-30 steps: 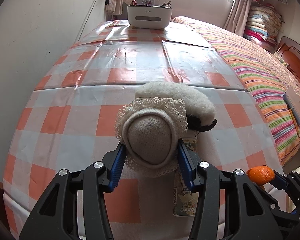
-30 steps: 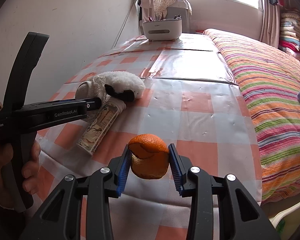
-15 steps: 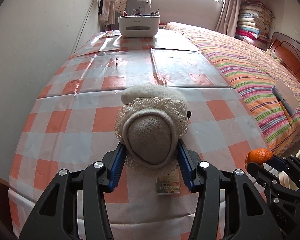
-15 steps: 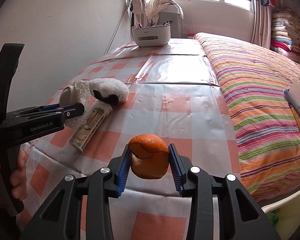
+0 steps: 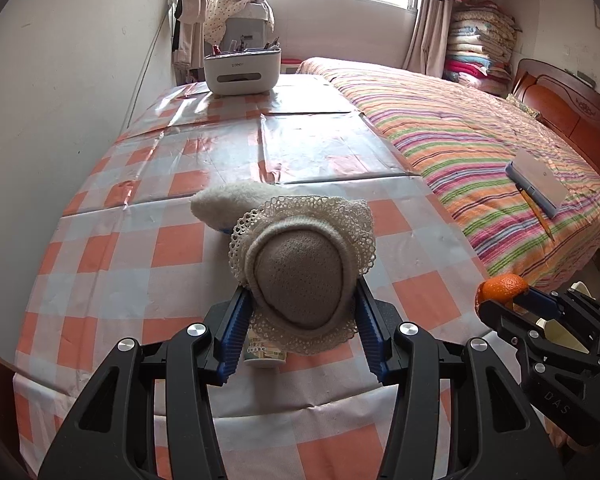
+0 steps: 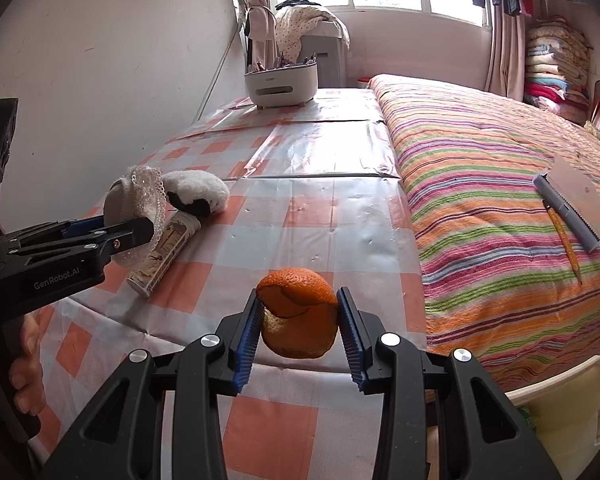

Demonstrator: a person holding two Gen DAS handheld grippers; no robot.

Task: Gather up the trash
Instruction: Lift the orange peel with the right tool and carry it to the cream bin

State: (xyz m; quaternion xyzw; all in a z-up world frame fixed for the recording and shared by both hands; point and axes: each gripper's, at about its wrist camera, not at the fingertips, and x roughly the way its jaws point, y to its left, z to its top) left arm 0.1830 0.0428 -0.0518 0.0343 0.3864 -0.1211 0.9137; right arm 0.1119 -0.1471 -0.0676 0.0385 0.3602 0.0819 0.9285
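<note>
We are lifting two finds off a checked tablecloth [image 5: 112,280] in a bedroom: our left gripper [image 5: 300,316] is clamping a lace-trimmed knitted pad [image 5: 300,272] across its rounded middle, and our right gripper [image 6: 298,328] is pinching a hollow orange peel [image 6: 298,312] by its two sides, both pieces hanging clear above the near edge of the table. We are judging the pad as light, soft and springy, the blue fingers [image 5: 234,330] pressing into the knit, not the frilly rim, which looks too floppy to hold. We are reading the peel as a thin, nearly weightless shell that could fold or tear if squeezed harder, and its waxy skin could slide on the ribbed pads, so a gentle hold low on the cup seems wisest. Lying on the cloth beneath the left tool are a printed tube-shaped container [image 6: 166,252] and a fluffy black-and-white plush [image 6: 198,192], touching each other. At the lower right of the right wrist view we are seeing a pale bin-like rim [image 6: 560,396] beside the striped bedspread [image 6: 500,200], and we cannot tell for sure that it is the trash bin
</note>
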